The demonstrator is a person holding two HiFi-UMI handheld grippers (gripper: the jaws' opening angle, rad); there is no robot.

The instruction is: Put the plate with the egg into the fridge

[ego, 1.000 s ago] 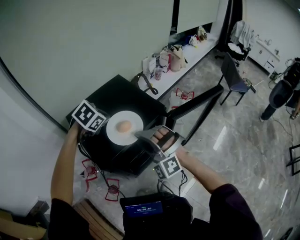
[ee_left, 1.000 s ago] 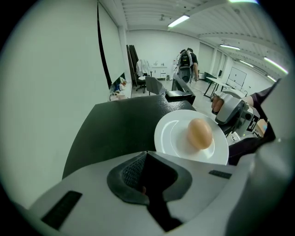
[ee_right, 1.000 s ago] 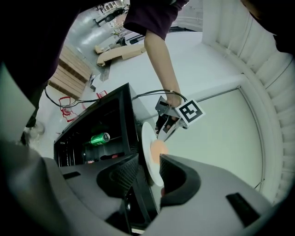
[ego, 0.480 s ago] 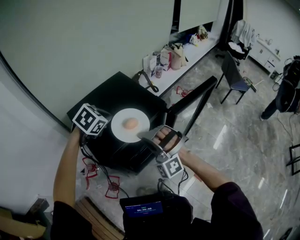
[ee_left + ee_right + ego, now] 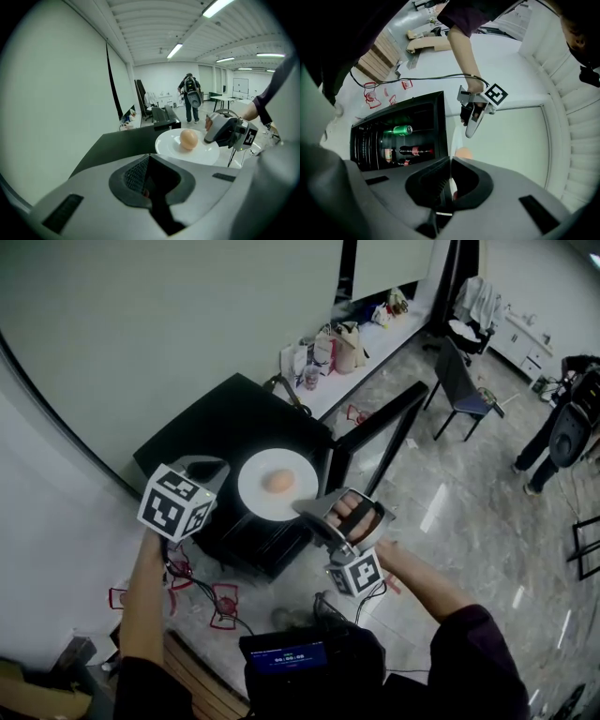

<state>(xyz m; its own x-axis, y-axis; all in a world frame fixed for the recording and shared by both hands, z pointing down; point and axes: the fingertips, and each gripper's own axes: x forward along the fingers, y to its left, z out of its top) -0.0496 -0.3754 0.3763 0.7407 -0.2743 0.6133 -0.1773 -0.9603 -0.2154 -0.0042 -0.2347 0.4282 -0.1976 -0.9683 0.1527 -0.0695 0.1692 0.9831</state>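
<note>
Over front edge of fridge (image 5: 220,423) top: door (image 5: 375,432) open, opening below plate (image 5: 255,495). Right gripper (image 5: 305,510) nearer, jaws just closed on plate's near rim, plate level; left gripper (image 5: 214,465) apart, jaws together, empty. Egg (image 5: 277,481) mid-plate.

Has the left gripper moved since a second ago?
Yes. The left gripper has drawn back toward the person, from over the black fridge top out to its left front edge, and now stands apart from the plate.

My left gripper (image 5: 149,161), jaws together on nothing, fills the lower frame. Right of centre, the plate (image 5: 168,146) carries the egg (image 5: 189,139).
</note>
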